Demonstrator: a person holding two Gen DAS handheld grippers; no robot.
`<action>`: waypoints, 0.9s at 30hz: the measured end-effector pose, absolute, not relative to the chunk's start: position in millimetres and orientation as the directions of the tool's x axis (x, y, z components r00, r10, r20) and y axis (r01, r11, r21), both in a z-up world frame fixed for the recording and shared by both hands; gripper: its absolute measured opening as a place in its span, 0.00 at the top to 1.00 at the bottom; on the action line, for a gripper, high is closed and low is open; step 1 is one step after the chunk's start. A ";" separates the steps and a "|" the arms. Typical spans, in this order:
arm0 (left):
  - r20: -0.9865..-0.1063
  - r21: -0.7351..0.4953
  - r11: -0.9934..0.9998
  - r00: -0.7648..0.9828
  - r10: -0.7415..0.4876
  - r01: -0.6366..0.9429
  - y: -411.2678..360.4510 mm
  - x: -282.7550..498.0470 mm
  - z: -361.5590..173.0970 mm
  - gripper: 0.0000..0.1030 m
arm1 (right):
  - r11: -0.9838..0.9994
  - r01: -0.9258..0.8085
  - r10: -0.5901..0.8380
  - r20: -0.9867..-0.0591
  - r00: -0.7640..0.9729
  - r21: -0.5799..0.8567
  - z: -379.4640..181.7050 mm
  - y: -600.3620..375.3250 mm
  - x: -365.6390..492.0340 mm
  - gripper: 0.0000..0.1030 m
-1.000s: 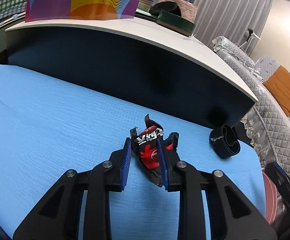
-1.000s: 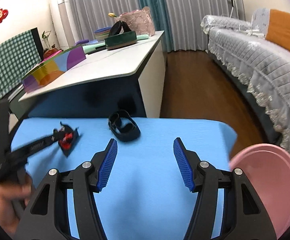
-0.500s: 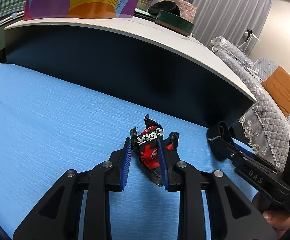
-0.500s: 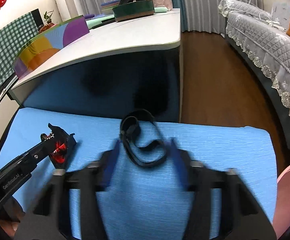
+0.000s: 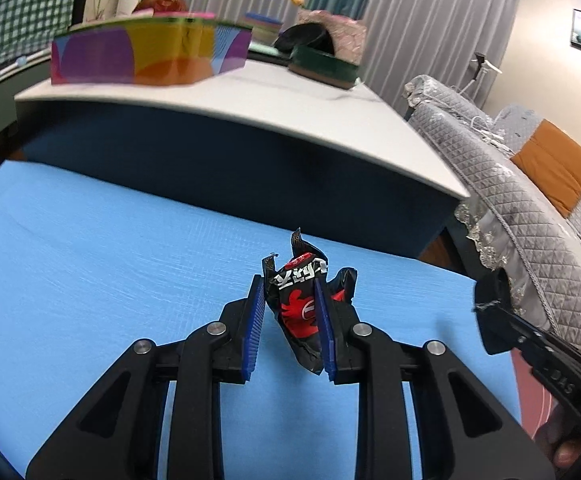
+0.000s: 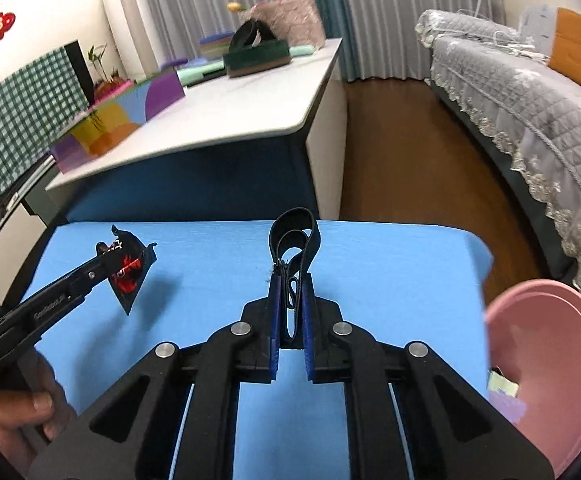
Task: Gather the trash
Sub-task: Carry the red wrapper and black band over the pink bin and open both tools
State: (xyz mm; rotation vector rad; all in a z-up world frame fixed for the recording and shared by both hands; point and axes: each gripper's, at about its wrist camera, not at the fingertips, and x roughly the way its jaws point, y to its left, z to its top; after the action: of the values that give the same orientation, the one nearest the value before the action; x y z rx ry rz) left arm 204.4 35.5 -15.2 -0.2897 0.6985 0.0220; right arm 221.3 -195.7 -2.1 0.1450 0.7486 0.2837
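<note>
A crumpled red and black snack wrapper [image 5: 298, 312] is pinched in my left gripper [image 5: 288, 284], which is shut on it and holds it off the blue table top [image 5: 90, 280]. The right wrist view shows the same wrapper [image 6: 128, 272] hanging at the left gripper's [image 6: 106, 260] tip, above its shadow. A black strap loop [image 6: 294, 232] stands up between the blue pads of my right gripper [image 6: 290, 280]. Its jaws are closing, and the pads press on the strap's lower end. At the right edge of the left wrist view, the right gripper [image 5: 494, 300] appears with the dark strap at its tip.
A pink round basin [image 6: 550, 360] sits low at the right, beside the blue table's edge [image 6: 482, 256]. Behind the blue table stands a white desk [image 6: 250, 112] with a colourful box [image 5: 150, 56] and a green tray. A grey quilted sofa [image 6: 530, 100] lines the right side.
The right gripper went forward to the black strap, shut on it from wide open and drew back with it. The left gripper rose a little with the wrapper.
</note>
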 end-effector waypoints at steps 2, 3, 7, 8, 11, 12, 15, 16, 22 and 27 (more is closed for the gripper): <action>-0.628 -0.250 0.963 0.774 -0.080 -0.103 32.5 193.3 -7.5 0.76 | 0.951 -0.198 0.307 -0.636 0.708 0.239 7.9 -204.3 207.1 0.91; -0.624 -0.249 0.964 0.777 -0.082 -0.098 31.6 188.0 -4.6 0.76 | 0.949 -0.197 0.310 -0.628 0.713 0.245 14.7 -210.1 198.0 0.90; -0.605 -0.249 0.965 0.791 -0.091 -0.079 28.4 166.9 7.5 0.76 | 0.950 -0.201 0.308 -0.606 0.734 0.239 39.1 -227.5 168.1 0.90; -0.600 -0.251 0.965 0.795 -0.096 -0.073 26.6 160.1 10.6 0.76 | 0.951 -0.205 0.306 -0.599 0.740 0.232 45.6 -231.2 162.1 0.90; -0.585 -0.242 0.969 0.804 -0.107 -0.047 18.9 147.4 19.4 0.76 | 0.953 -0.206 0.298 -0.569 0.767 0.222 66.3 -249.0 139.2 0.90; -0.580 -0.237 0.971 0.807 -0.110 -0.038 15.8 143.0 22.8 0.76 | 0.953 -0.203 0.297 -0.562 0.772 0.225 68.9 -254.4 131.7 0.90; -0.567 -0.224 0.974 0.815 -0.122 -0.010 6.9 131.8 29.7 0.76 | 0.956 -0.183 0.281 -0.539 0.794 0.228 73.4 -270.3 114.3 0.90; -0.565 -0.218 0.976 0.816 -0.125 -0.002 4.1 128.9 31.2 0.76 | 0.957 -0.176 0.277 -0.534 0.799 0.233 72.0 -274.3 109.7 0.90; -0.557 -0.193 0.981 0.819 -0.138 0.034 -11.7 115.1 35.3 0.76 | 0.956 -0.134 0.256 -0.526 0.811 0.260 55.8 -294.0 95.3 0.90; -0.554 -0.187 0.981 0.820 -0.144 0.046 -17.3 108.6 35.0 0.76 | 0.960 -0.131 0.244 -0.517 0.820 0.246 51.6 -301.3 83.6 0.90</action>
State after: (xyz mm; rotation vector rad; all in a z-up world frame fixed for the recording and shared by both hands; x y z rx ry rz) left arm 108.6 -17.3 35.0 -0.1681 0.6020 -0.1017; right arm 83.6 -301.3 51.6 0.2042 0.5757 0.2012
